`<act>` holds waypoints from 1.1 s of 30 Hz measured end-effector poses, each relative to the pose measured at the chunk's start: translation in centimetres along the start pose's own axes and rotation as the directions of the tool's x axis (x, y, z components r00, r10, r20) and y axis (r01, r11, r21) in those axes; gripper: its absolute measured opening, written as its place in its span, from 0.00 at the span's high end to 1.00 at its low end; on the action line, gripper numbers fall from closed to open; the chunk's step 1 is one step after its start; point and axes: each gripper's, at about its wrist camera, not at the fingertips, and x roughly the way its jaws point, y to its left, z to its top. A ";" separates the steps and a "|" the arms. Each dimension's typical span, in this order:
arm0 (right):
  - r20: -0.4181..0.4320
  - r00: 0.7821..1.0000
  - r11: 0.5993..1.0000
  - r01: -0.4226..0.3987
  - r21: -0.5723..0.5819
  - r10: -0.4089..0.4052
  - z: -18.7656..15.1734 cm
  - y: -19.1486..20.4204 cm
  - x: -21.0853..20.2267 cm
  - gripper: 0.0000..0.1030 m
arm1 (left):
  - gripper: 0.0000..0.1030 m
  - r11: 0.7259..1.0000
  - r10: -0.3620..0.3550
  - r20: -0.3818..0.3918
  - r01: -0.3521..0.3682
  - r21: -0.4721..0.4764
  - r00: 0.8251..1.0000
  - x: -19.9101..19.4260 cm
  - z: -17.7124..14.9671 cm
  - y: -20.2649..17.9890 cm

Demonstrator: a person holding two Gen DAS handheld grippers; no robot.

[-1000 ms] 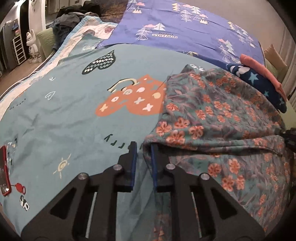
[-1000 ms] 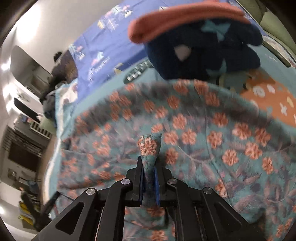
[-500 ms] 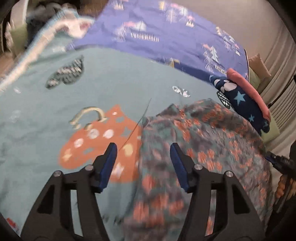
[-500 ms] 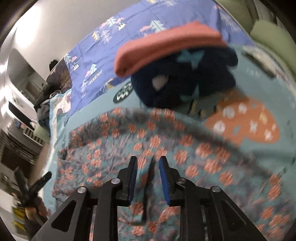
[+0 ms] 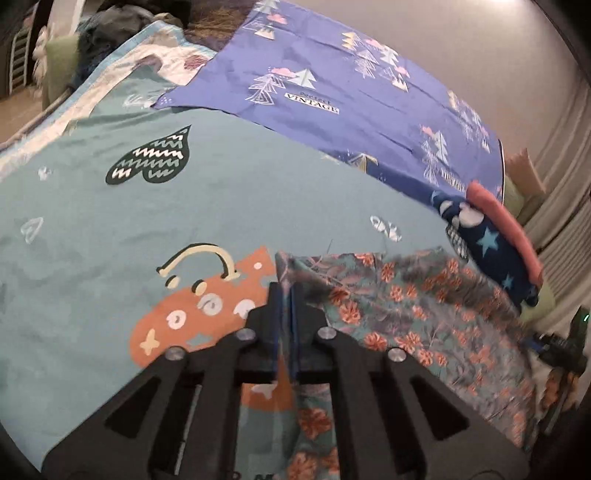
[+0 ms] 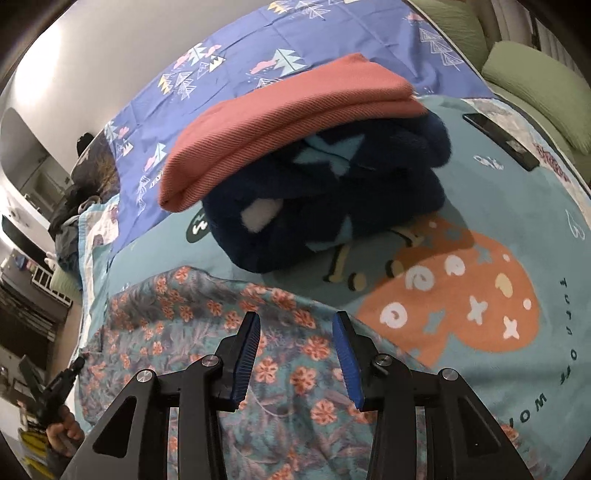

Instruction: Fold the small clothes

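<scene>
A teal garment with orange flowers [image 5: 406,314] lies spread on the bed. My left gripper [image 5: 285,295] is shut on the garment's left edge, just below its far corner. In the right wrist view the same floral garment [image 6: 184,314] lies under my right gripper [image 6: 296,328], whose jaws are opening with nothing pinched between them. Its blue pads [image 6: 347,354] hover above the cloth's far edge. Behind it stands a folded stack: a navy star fleece [image 6: 332,206] with a pink garment [image 6: 288,122] on top.
The bed wears a teal cover [image 5: 184,221] with an orange heart print, and a purple tree-print sheet [image 5: 351,92] farther back. A dark phone [image 6: 498,140] lies near green pillows [image 6: 535,88]. A heap of dark clothes [image 5: 110,26] sits at the far left corner.
My left gripper opened, shifted along the garment's edge toward its far corner and shut there. My right gripper let go of the pinched fold and spread its jaws.
</scene>
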 end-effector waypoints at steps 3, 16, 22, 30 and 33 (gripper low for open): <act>0.007 1.000 1.000 -0.019 0.025 0.019 -0.7 -1.2 -1.6 0.60 | 0.74 0.997 0.060 0.004 -0.060 0.039 0.998 -0.6 0.2 -1.0; 0.090 0.991 0.972 -0.115 0.204 0.098 -10.0 -8.9 -14.5 0.60 | 0.56 0.887 -0.224 -0.117 0.252 0.387 0.968 -3.2 -4.8 -21.0; 0.056 0.972 0.946 -0.234 0.223 0.227 -16.8 -6.8 -15.8 0.59 | 0.56 0.807 -0.243 -0.244 0.335 0.486 0.939 -2.3 -10.6 -29.3; 0.104 0.987 0.990 0.129 -0.061 -0.122 -21.8 -6.6 -20.3 0.59 | 0.56 0.737 -0.271 -0.287 0.390 0.553 0.919 -4.9 -15.0 -34.2; 0.060 0.990 0.975 0.137 -0.177 -0.129 -24.0 -5.9 -19.9 0.58 | 0.56 0.741 -0.268 -0.276 0.381 0.553 0.923 -5.2 -15.4 -34.7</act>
